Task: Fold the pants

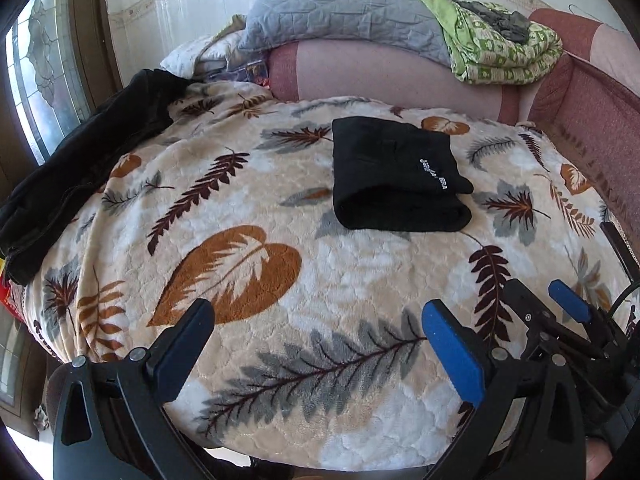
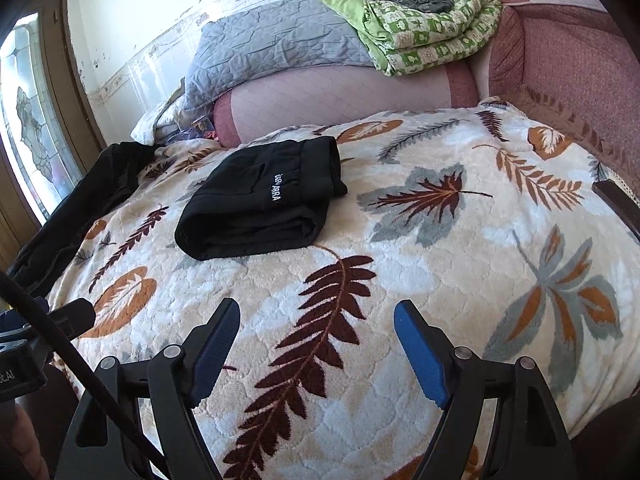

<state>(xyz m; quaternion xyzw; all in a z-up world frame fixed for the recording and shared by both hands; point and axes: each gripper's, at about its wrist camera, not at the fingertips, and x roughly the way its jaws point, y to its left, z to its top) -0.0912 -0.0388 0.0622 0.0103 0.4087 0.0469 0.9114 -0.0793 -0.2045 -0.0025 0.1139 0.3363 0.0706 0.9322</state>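
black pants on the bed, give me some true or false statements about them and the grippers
1. The black pants lie folded into a compact bundle on the leaf-print blanket. True.
2. The left gripper is clamped on the pants. False: it is open and apart from them, holding nothing.
3. White lettering shows on the top of the folded pants. True.
4. The right gripper is shut. False: its jaws stand wide apart over the blanket.
5. The green patterned quilt lies on top of the folded pants. False: it sits at the back on the sofa, next to the grey quilt.
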